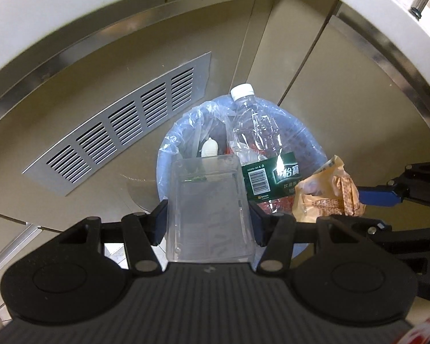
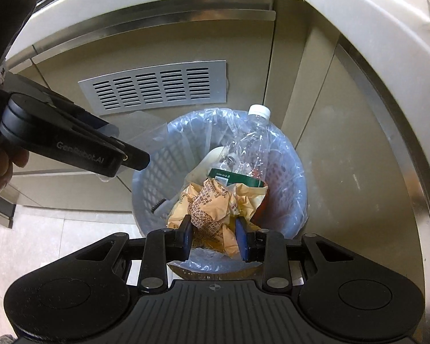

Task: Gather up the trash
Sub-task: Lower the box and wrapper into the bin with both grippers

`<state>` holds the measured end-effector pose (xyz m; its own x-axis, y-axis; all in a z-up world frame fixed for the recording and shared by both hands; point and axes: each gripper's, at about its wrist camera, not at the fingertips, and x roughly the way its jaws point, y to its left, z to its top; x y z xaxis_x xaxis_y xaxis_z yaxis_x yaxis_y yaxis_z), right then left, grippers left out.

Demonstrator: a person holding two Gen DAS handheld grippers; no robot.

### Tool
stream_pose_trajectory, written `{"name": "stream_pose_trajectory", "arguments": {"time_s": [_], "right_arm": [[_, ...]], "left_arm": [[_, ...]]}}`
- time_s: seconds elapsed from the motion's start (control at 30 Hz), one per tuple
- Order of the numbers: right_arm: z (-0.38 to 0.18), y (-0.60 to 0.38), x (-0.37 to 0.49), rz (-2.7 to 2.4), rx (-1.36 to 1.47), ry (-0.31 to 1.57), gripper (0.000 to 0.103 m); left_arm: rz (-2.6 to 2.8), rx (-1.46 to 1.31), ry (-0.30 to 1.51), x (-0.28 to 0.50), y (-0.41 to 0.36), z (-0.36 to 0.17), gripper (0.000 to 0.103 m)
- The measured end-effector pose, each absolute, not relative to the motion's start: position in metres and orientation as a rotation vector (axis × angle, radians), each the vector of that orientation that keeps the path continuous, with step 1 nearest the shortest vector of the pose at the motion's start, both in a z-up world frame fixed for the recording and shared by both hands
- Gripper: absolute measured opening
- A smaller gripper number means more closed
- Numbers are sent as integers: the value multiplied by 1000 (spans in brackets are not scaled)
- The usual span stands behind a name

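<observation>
My left gripper [image 1: 209, 223] is shut on a clear plastic container [image 1: 209, 206] and holds it above the near rim of the lined waste basket [image 1: 169, 154]. My right gripper [image 2: 215, 238] is shut on a crumpled yellow paper wrapper [image 2: 212, 203], held over the basket [image 2: 154, 172]. The wrapper also shows in the left wrist view [image 1: 326, 192], beside the right gripper's blue pads [image 1: 378, 197]. A crushed clear water bottle [image 1: 258, 132] with a white cap and green label leans inside the basket, also seen in the right wrist view [image 2: 249, 149]. The left gripper appears at upper left of the right wrist view [image 2: 111, 154].
The basket stands on the floor against beige cabinet doors with a metal vent grille [image 1: 120, 132] [image 2: 154, 86]. A white countertop edge [image 2: 372, 20] curves overhead. Pale floor tiles [image 2: 57, 243] lie at lower left. Other trash, including a small white bottle [image 1: 209, 149], sits in the basket.
</observation>
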<state>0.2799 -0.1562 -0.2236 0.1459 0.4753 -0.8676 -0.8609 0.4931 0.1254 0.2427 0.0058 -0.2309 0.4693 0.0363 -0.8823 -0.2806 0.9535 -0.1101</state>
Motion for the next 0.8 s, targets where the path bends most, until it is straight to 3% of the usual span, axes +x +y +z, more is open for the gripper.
{"name": "stream_pose_trajectory", "arguments": {"time_s": [0.8], "right_arm": [[-253, -131, 291, 1000, -434, 1094, 32]], "left_arm": [[168, -243, 1114, 268, 12, -258, 53]]}}
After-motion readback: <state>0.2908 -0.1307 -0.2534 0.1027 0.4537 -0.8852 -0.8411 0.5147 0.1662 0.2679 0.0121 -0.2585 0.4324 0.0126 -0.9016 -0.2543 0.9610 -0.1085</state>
